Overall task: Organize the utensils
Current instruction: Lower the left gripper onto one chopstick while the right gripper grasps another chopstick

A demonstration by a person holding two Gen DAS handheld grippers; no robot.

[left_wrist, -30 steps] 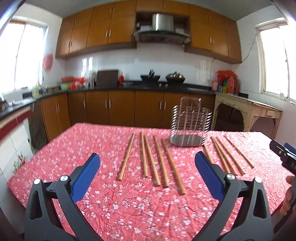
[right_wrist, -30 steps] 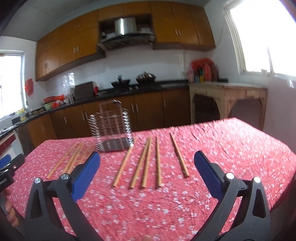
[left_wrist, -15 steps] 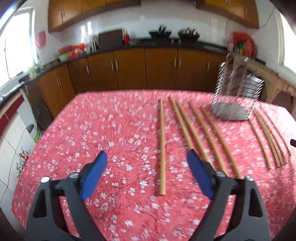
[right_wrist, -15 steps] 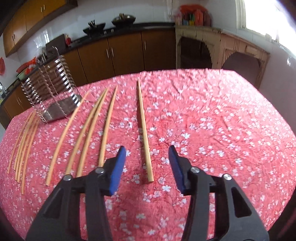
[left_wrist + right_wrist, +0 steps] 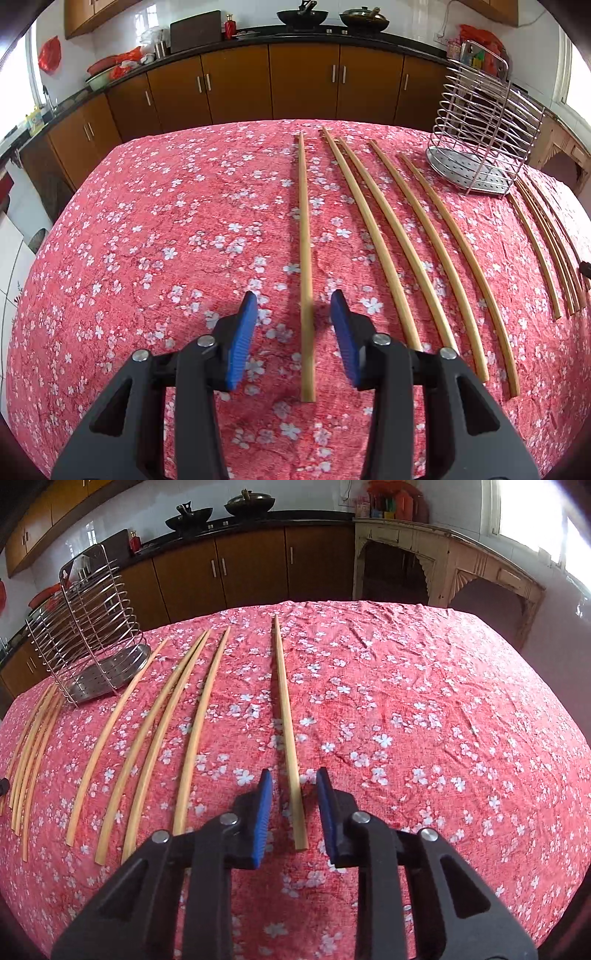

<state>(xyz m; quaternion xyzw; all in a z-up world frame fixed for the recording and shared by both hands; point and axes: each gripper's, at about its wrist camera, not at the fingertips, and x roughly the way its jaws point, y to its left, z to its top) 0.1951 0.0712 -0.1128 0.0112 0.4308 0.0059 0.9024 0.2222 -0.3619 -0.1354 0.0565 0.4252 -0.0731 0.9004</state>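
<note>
Your left gripper [image 5: 294, 301] is parted, its blue ribbed pads either side of the leftmost pale wooden chopstick [image 5: 305, 236] without touching it. Your right gripper [image 5: 293, 778] is likewise parted, straddling the near end of the rightmost pale wooden chopstick [image 5: 286, 716], with gaps on both sides. The remaining wooden chopsticks [image 5: 400, 236] lie flat in rows on the counter under the red floral cloth [image 5: 155, 236]. The chrome wire utensil rack [image 5: 480, 129] stands upright at the far edge between the groups. No legible brand, label or writing appears on any item.
</note>
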